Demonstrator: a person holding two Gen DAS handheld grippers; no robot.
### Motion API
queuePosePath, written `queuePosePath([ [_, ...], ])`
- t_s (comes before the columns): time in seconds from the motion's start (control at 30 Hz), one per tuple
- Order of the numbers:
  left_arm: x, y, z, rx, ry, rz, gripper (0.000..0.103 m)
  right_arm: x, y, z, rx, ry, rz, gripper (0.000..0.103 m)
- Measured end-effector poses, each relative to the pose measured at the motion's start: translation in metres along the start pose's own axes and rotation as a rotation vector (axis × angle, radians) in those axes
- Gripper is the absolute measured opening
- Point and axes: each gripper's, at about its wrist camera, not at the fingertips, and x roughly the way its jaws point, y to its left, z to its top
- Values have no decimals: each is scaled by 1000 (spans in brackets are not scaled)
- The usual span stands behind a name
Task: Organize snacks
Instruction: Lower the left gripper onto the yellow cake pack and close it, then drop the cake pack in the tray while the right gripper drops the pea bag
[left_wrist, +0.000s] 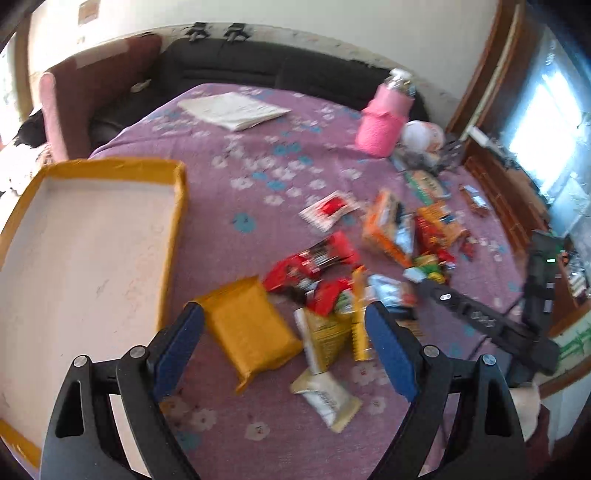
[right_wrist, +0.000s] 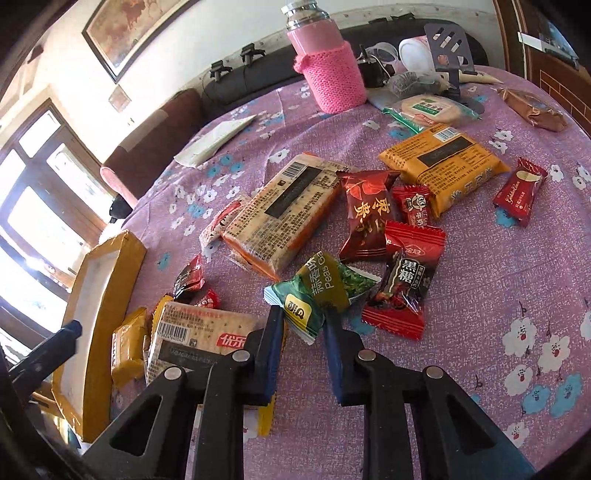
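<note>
Several snack packets lie in a heap on the purple flowered tablecloth (right_wrist: 517, 295). My right gripper (right_wrist: 303, 325) is shut on a green peas packet (right_wrist: 317, 291) and holds its near end. Around it lie a red brown-sugar candy (right_wrist: 402, 284), an orange cracker pack (right_wrist: 284, 210) and another orange pack (right_wrist: 443, 162). My left gripper (left_wrist: 284, 343) is open and empty, above a yellow packet (left_wrist: 251, 328) and a white and yellow packet (left_wrist: 325, 336). A yellow-rimmed tray (left_wrist: 173, 229) with a bare white floor lies to the left; it also shows in the right wrist view (right_wrist: 110, 291).
A pink knit-covered bottle (right_wrist: 332, 62) stands at the far side, with a round biscuit pack (right_wrist: 432, 107) and small clutter beside it. A white folded paper (left_wrist: 236, 109) lies at the back. A dark sofa runs behind the table. The right gripper's black arm (left_wrist: 480, 317) reaches in from the right.
</note>
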Motion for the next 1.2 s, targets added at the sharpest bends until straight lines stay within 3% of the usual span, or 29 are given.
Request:
queuePosePath([
  [0.07,8,2,-6,3,23,69,86,1,-2,0,2,-8,19,23],
  [0.2,23,2,-18,16,76,103,73,-3,-3,7,-19,-10,46,23],
  [0.3,37,0,-20,17,108,113,73,-5,-6,8,-6,-7,71,22],
  [0.43,43,-1,-16,3,86,134,71,-4,-8,8,5,5,86,22],
  [0.47,42,-1,-15,2,77,143,56,-5,-8,7,2,5,86,22],
  [0.5,42,0,-15,2,73,165,48,-5,-7,6,-3,3,86,22],
  [0.57,37,5,-14,-11,57,157,42,-6,-3,5,-20,-2,80,22],
  [0.7,20,16,-19,-77,32,99,42,-8,2,4,-34,-13,90,18],
  [0.77,6,19,-22,-87,6,79,42,-11,4,4,-45,-25,93,11],
  [0.97,-47,46,-33,-157,-86,3,42,-20,16,-1,-88,-72,86,9],
  [1.1,-77,80,-42,-205,-127,16,42,-37,27,-3,-83,-102,84,9],
  [1.2,-89,109,-46,-230,-148,64,42,-48,52,-8,-99,-84,128,9],
])
